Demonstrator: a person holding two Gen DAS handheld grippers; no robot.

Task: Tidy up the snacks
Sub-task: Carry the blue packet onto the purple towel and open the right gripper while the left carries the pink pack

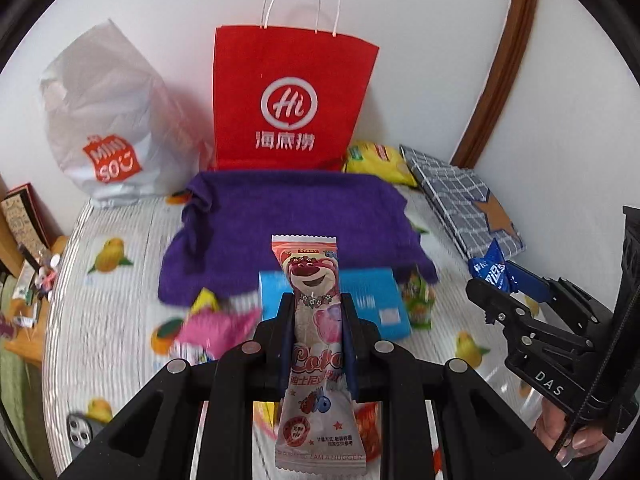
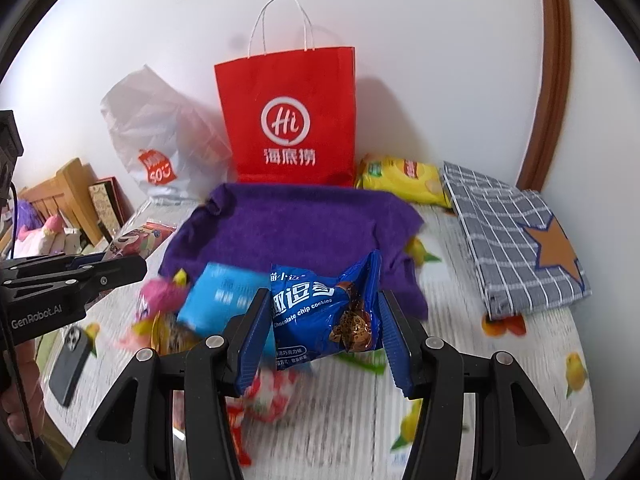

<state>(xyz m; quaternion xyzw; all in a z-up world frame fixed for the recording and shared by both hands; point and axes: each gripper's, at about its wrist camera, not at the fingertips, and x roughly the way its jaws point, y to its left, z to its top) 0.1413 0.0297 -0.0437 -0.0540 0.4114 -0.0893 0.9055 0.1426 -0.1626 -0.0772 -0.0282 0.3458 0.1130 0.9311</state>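
We see the paper carrier bag (image 2: 286, 120) standing against the wall at the back of the bed (image 2: 500, 380), with the plastic shopping bag (image 2: 160, 136) to its left and the crisp packet (image 2: 404, 178) to its right. The towel (image 2: 296, 232) lies spread just before the carrier bag. Right of the towel lies the checked cloth (image 2: 516, 248). Before the towel sits a heap of small snacks, the flat box (image 2: 220, 296) among them. A phone (image 2: 70, 360) lies at the bed's left edge.
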